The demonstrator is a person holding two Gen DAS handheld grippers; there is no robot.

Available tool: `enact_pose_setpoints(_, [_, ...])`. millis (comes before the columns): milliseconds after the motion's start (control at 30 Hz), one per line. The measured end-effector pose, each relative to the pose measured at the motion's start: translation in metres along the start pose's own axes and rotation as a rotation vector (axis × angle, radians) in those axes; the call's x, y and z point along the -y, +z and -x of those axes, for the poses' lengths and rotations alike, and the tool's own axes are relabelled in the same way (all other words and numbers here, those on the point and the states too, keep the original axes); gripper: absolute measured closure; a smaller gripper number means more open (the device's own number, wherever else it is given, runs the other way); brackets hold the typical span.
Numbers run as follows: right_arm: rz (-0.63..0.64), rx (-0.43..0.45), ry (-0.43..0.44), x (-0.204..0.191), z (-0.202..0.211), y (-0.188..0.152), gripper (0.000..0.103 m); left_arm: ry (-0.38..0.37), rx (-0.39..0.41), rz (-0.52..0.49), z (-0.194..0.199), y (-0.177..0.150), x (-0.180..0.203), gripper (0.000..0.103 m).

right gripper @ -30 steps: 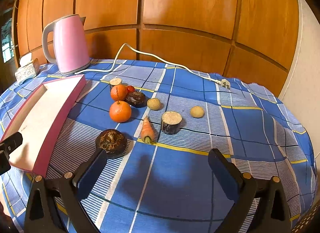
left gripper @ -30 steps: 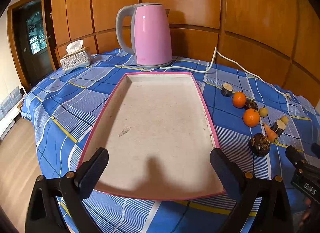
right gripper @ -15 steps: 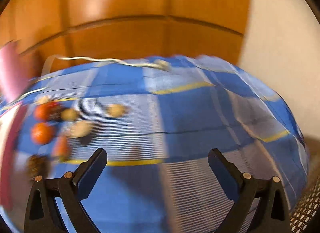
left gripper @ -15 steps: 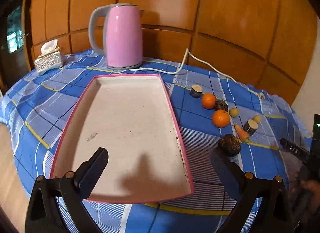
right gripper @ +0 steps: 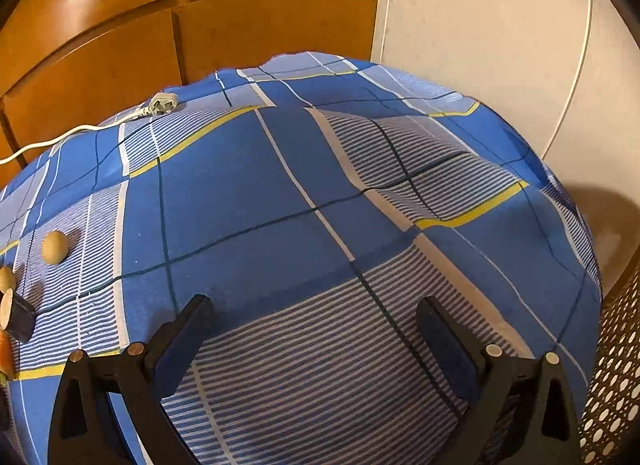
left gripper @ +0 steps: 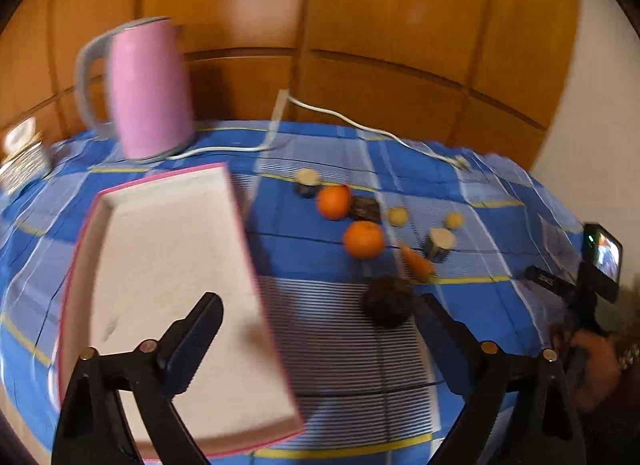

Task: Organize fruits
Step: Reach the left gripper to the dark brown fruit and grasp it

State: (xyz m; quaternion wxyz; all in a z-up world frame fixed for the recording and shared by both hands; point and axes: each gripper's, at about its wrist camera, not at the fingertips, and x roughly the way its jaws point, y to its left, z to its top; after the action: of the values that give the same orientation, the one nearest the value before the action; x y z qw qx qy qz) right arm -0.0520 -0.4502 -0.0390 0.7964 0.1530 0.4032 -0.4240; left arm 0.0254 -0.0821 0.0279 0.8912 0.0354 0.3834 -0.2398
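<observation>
The fruits sit loose on the checked tablecloth [left gripper: 328,345], right of centre in the left wrist view: two oranges [left gripper: 364,239], a dark round fruit [left gripper: 389,300] nearest the camera, a carrot-like piece [left gripper: 418,261], two cut stubs and a couple of small pale balls. None is in the pink-rimmed tray [left gripper: 160,265], which lies empty at lower left with the pink kettle [left gripper: 150,91] behind it.

And there's the change: the left gripper [left gripper: 316,341] has swung right, so the tray slides from frame centre to the left and the dark fruit now lies just beyond its right finger. Its jaws gape wide, nothing between them. The right gripper [right gripper: 312,339] has swung away from the pile. Only one pale ball [right gripper: 54,247] and a stub [right gripper: 16,315] cling to the left edge, with bare cloth ahead. It too is spread wide and empty.

The likely reading: the left tongs are lining up the first pick, probably the dark fruit, while the right one steps aside. Nothing is sorted yet.
</observation>
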Motion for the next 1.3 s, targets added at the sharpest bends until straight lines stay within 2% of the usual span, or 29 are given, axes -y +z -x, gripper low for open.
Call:
enact_pose_setpoints(100, [0.001,0.003,-0.004,0.001,0.001,-0.001,0.0,-0.022,-0.037,-0.061,-0.016,0.004,0.017,0.02])
enact_pose_setpoints(200, [0.0,0.005,-0.003,0.001,0.002,-0.001,0.0,-0.05,-0.096,-0.094,-0.032,0.006,0.03,0.027])
enact_pose_setpoints(333, [0.0,0.006,-0.002,0.0,0.001,-0.001,0.0,-0.059,-0.168,-0.135,-0.06,0.005,0.043,0.028])
enact_pose_setpoints(500, [0.001,0.007,-0.002,0.0,0.001,0.0,0.0,-0.028,-0.223,-0.173,-0.087,0.002,0.053,0.028])
enact_pose_setpoints(633, [0.001,0.008,-0.003,0.0,0.001,0.0,0.0,-0.035,-0.248,-0.165,-0.102,-0.001,0.054,0.041])
enact_pose_setpoints(667, [0.001,0.008,-0.003,0.0,0.001,0.0,0.0,-0.025,-0.233,-0.174,-0.102,-0.003,0.056,0.043])
enact_pose_setpoints(700, [0.001,0.008,-0.003,0.0,0.001,0.0,0.0,-0.021,-0.217,-0.186,-0.102,-0.004,0.059,0.052])
enact_pose_setpoints(767, [0.003,0.009,-0.004,-0.001,0.001,0.0,0.0,-0.007,-0.189,-0.197,-0.1,-0.008,0.061,0.052])
enact_pose_setpoints(967, [0.002,0.012,-0.003,-0.001,0.001,0.0,0.0,-0.03,-0.167,-0.149,-0.089,-0.014,0.054,0.052])
enact_pose_setpoints(1300, [0.002,0.013,-0.002,0.0,0.001,0.0,0.0,-0.101,-0.125,-0.006,-0.042,-0.022,0.026,0.052])
